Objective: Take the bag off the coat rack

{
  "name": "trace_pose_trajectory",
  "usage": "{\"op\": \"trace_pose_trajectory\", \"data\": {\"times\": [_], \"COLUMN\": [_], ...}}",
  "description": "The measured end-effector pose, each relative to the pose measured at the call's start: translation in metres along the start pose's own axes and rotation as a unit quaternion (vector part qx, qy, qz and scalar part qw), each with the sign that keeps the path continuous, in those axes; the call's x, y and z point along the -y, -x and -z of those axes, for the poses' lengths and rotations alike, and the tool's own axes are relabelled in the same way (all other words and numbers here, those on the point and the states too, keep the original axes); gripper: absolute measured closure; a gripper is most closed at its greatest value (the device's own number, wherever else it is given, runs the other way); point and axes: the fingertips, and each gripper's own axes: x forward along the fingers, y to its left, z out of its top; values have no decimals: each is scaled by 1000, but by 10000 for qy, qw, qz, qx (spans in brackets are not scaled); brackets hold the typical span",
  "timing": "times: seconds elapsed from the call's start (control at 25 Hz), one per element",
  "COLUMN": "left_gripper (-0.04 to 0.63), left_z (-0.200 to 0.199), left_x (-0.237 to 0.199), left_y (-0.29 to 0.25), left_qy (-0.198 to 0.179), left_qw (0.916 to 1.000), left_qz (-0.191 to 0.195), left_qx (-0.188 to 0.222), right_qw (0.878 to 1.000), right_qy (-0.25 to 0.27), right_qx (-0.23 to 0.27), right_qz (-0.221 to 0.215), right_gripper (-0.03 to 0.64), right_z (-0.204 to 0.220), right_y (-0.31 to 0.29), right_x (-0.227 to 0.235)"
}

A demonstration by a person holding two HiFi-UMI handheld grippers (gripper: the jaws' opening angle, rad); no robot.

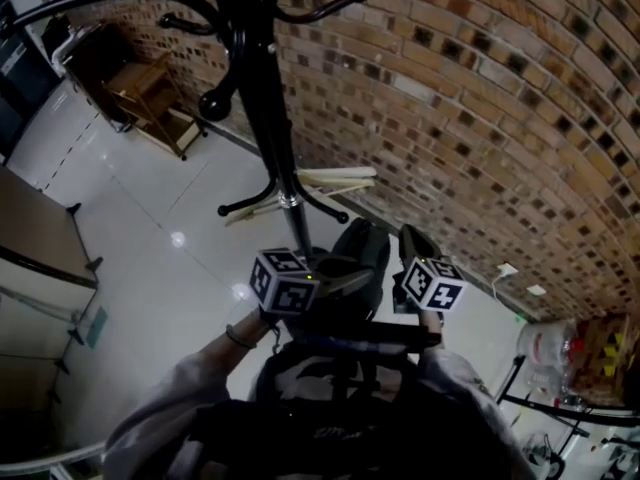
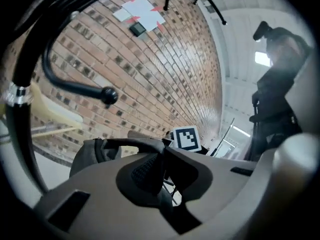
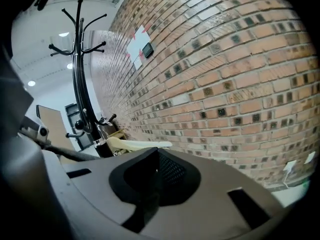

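my feed, fwiw | sleeves (image 1: 170,408): light grey | left wrist: thin dark band (image 1: 238,339) | left gripper (image 2: 162,151), right gripper (image 3: 156,156): grey shells (image 2: 225,194), black ribbed pads (image 2: 145,169), black-and-white marker cubes (image 1: 285,281)

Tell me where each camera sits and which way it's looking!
Head view: on the person's head, facing steeply down at the coat rack; sleeves, both gripper cubes show.
Left gripper view: on the left gripper, looking along jaws clamping the bag strap toward the brick wall.
Right gripper view: on the right gripper, along closed jaws, toward the wall.
Shared: all show rack and wall.

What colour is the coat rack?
The coat rack is black; the right gripper view shows it best.
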Motion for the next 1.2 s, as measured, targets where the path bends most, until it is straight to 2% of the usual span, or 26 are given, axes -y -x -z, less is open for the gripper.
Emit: {"op": "trace_pose_trajectory", "data": {"times": [0.12,0.32,0.6,0.88,1.2], "left_gripper": [552,552,552,552,552], "left_z": [17,29,37,36,46], "left_x": [-9,-20,-31,-32,-36], "left_y": [2,-1,22,43,58], "left_qy": [467,537,922,844,1020], "left_qw": [9987,9960,9858,9780,9689], "left_qz": [-159,-582,-1153,-1620,-1932], "left_qx": [95,424,795,1002,1162], "right_qw": [10000,9997,9975,9927,9875], "right_qy": [20,130,442,734,907], "right_qx": [51,-214,-182,-235,-403], "right_qz": [27,-65,-517,-931,-1222], "right_gripper": [618,620,620,620,620], "right_z": [-1,8,7,9,14], "right_y": [8,9,11,8,3], "right_x": [3,-3,-35,-65,-85]}}
